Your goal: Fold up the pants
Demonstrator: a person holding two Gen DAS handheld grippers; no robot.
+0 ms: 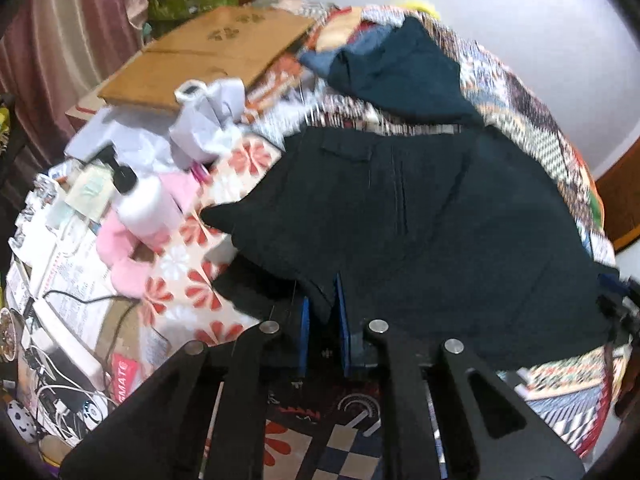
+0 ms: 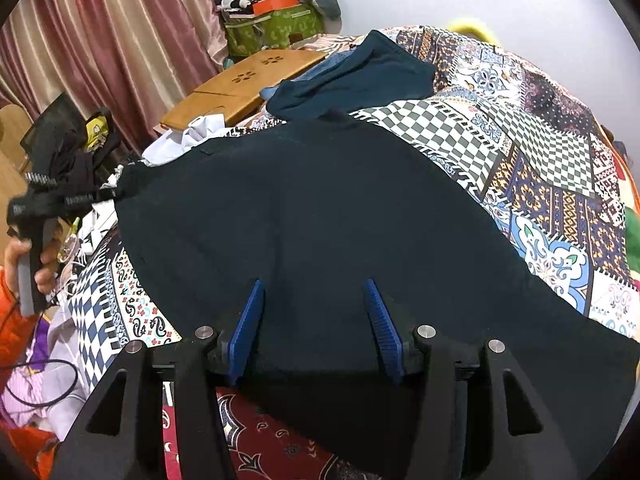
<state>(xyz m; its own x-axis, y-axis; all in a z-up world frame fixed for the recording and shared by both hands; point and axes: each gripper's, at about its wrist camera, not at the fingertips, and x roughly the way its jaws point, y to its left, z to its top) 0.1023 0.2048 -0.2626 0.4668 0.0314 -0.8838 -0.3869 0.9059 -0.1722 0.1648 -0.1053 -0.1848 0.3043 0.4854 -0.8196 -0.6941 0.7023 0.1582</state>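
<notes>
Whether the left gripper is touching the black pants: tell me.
Touching. In the left wrist view the left gripper has its blue fingers nearly closed, with a fold of the black pants pinched between them.

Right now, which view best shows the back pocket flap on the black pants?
The left wrist view: the pocket flap sits clearly on the black pants. The right wrist view shows only a faint dark patch at the far edge.
</notes>
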